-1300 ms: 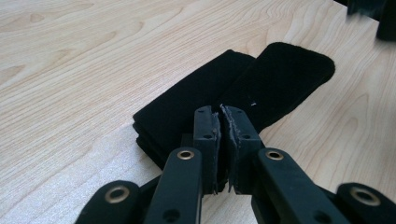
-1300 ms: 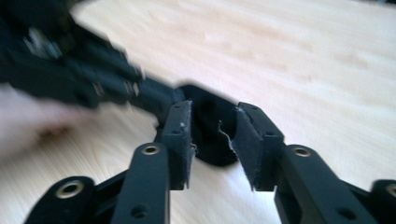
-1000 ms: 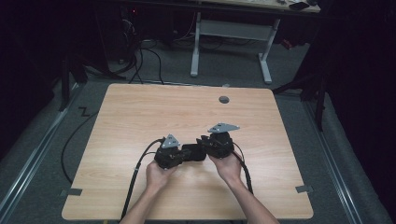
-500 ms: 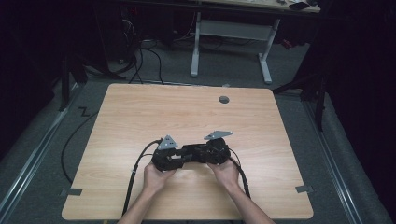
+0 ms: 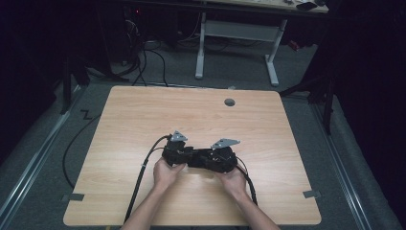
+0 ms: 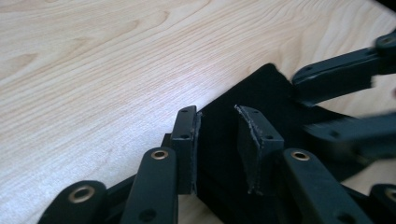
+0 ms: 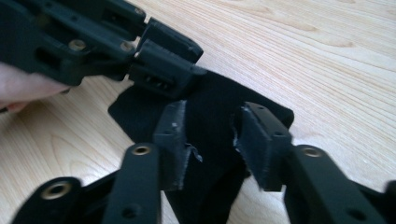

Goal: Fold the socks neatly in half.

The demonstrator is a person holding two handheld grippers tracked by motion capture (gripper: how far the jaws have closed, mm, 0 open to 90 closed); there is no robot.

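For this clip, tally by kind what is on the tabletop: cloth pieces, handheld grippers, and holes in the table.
Black cloth: 1
Handheld grippers: 2, the left gripper and the right gripper
Round hole in the table: 1
Total: 4

The high view is looking down and forward over the table (image 5: 143, 115). Both gripper views are sitting close above it, each facing toward 12 o'clock, sharing the black cloth (image 6: 243, 93).
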